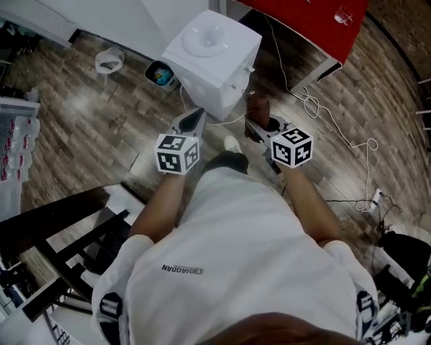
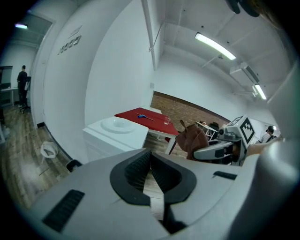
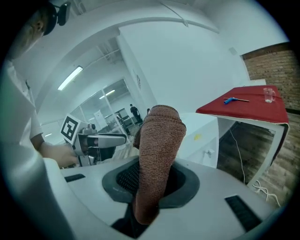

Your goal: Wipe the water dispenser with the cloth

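My right gripper [image 3: 151,183] had its jaws pinched on the brown cloth [image 3: 158,136], which stood up out of them; my left gripper [image 2: 150,165] had its jaws pressed together with nothing between; both were held side by side, apart, near the white water dispenser [image 1: 214,54] standing on the wooden floor [image 1: 87,114]; a red desk [image 1: 316,20] stood just beyond it.

Both grippers held out front

So the left grey two-jaw gripper [image 1: 194,118] has its jaws pressed together on nothing, and the right grey two-jaw gripper [image 1: 256,127] is clamped on a brown terry cloth [image 3: 157,140]. The bare forearms [image 1: 165,202] reach forward side by side
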The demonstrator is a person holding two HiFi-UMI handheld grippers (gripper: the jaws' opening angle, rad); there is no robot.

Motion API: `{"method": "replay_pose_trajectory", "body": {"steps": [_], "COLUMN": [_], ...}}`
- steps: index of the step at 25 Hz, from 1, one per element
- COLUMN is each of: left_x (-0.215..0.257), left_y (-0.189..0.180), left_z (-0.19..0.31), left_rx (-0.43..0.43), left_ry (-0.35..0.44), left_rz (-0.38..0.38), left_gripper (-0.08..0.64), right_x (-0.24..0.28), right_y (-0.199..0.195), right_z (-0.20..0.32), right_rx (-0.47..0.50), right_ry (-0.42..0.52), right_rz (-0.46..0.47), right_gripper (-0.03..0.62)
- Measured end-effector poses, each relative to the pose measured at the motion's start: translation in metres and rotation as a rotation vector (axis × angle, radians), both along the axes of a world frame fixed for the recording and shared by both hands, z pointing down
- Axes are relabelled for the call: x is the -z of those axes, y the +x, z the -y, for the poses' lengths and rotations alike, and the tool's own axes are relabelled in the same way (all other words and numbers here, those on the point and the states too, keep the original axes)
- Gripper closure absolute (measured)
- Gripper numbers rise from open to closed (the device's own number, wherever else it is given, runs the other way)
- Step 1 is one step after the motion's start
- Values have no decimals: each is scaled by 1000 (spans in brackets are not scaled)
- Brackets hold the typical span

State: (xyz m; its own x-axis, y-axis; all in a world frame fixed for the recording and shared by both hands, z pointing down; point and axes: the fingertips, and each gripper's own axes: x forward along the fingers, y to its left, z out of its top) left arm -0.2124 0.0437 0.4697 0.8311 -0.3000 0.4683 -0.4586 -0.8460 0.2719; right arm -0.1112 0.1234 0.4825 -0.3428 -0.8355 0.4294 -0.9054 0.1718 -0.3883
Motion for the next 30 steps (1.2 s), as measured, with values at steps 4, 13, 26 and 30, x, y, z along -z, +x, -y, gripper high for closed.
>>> {"method": "replay_pose_trajectory", "body": {"steps": [4,13,26,30], "left_x": [-1,0,-4,-11], "left_y": [18,18,-1,-6], "left_z": [36,109,120,114], "left_rx": [68,261,379,441], "left_ry": [-3,-20,-18,-30], "left_rz": [-40,-76,-41,-23], "left_gripper": [560,559,560,560], "right_x": [0,-32,-53,-54], "right_y": [6,-13,-46,-31], "right_z": [47,137,172,176], "right_rx": [126,442,726,738], "right_ry": [-15,-178,-255,-264], "right_rz": [-46,-76,-141,-131], "right_gripper": [518,518,517,518]}}
